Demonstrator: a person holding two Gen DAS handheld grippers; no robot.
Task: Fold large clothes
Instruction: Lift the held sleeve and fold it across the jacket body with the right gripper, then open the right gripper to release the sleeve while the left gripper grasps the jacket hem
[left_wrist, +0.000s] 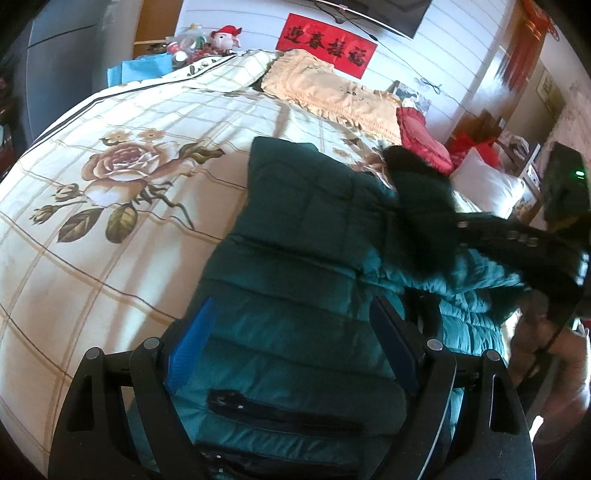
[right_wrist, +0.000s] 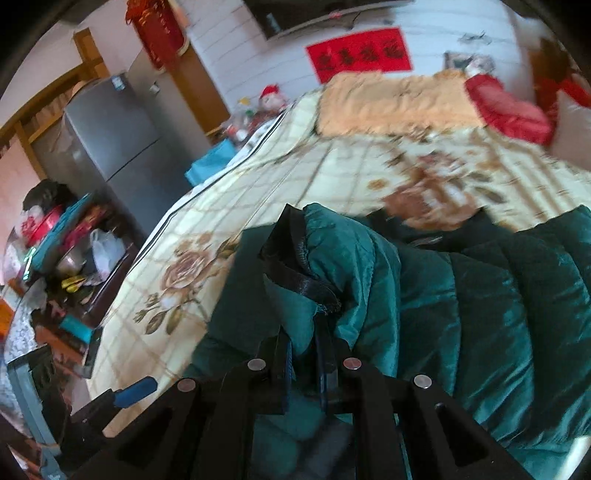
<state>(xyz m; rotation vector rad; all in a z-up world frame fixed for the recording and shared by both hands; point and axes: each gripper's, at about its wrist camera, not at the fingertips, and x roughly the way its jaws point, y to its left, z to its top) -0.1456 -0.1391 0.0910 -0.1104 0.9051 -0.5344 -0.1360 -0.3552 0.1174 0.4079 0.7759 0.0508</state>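
A dark teal puffer jacket (left_wrist: 295, 236) lies across the flowered bedspread (left_wrist: 122, 173), its black fur collar (left_wrist: 421, 192) toward the pillows. My left gripper (left_wrist: 293, 314) hovers over the jacket's lower body near a black zipped pocket (left_wrist: 280, 410). Its jaws stand wide and the pads press on nothing. My right gripper (right_wrist: 304, 347) is shut on a bunched fold of the jacket (right_wrist: 347, 266) with a black trimmed edge (right_wrist: 291, 254), held up off the bed. In the left wrist view this lifted part stretches to the right gripper's body (left_wrist: 565, 192) at the right edge.
A cream pillow (left_wrist: 328, 88) and a red cushion (left_wrist: 424, 136) lie at the head of the bed, under a red banner (left_wrist: 325, 44). A grey fridge (right_wrist: 118, 140) and cluttered shelves (right_wrist: 62, 251) stand on the bed's left. A person's hand (left_wrist: 546, 350) shows at the right.
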